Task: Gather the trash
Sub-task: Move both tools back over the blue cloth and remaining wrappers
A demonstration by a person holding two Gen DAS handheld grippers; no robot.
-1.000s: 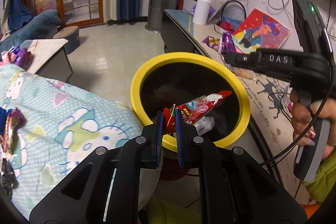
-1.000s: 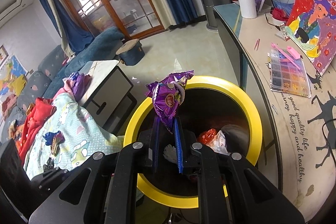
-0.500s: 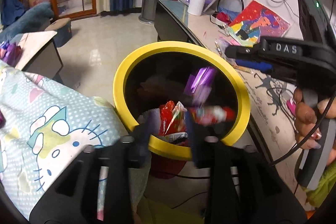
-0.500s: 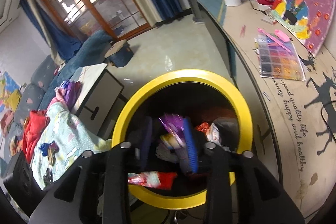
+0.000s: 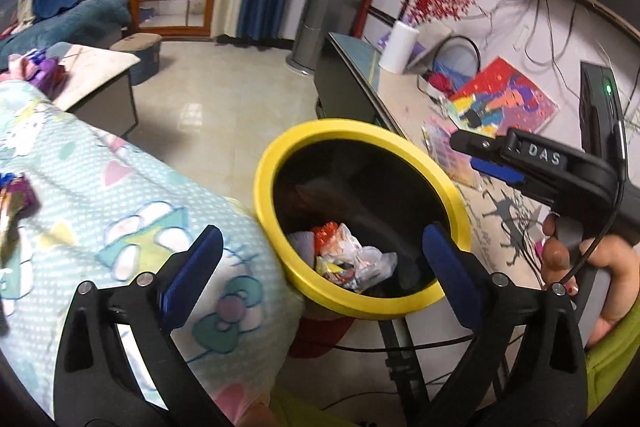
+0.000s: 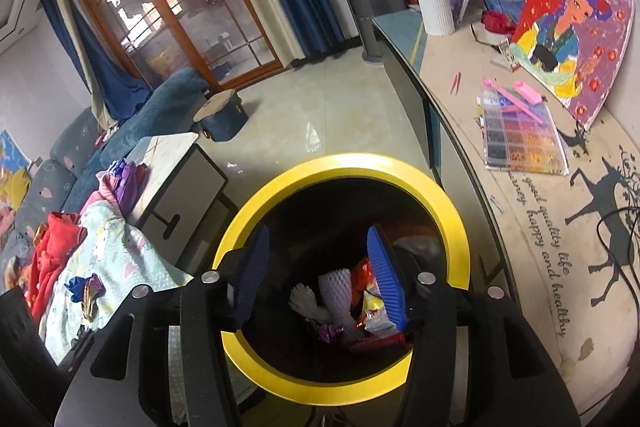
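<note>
A yellow-rimmed bin (image 5: 276, 163) (image 6: 348, 165) stands below both grippers, with crumpled wrappers (image 5: 348, 261) (image 6: 370, 297) lying at its bottom. My left gripper (image 5: 320, 263) hangs over the bin's near-left rim, jaws opening wide, nothing between them. My right gripper (image 6: 318, 267) is right above the bin's mouth, jaws opening, with nothing held. In the left wrist view the right gripper's body (image 5: 552, 167) shows at the right, a hand (image 5: 592, 267) around its handle. More wrappers (image 6: 86, 291) (image 5: 12, 203) lie on the cartoon-print blanket (image 5: 120, 211).
A long beige desk (image 6: 540, 211) runs along the right with a bead tray (image 6: 520, 139), a painting (image 6: 568, 35) and a white vase (image 6: 434, 3). A low white-topped table (image 6: 176, 171) and a blue sofa (image 6: 132, 123) stand to the left; tiled floor (image 6: 320, 115) lies beyond.
Both grippers let go of their wrappers, red from the left and purple from the right, which dropped into the bin. Both jaws spread apart. The left gripper shifted left toward the blanket.
</note>
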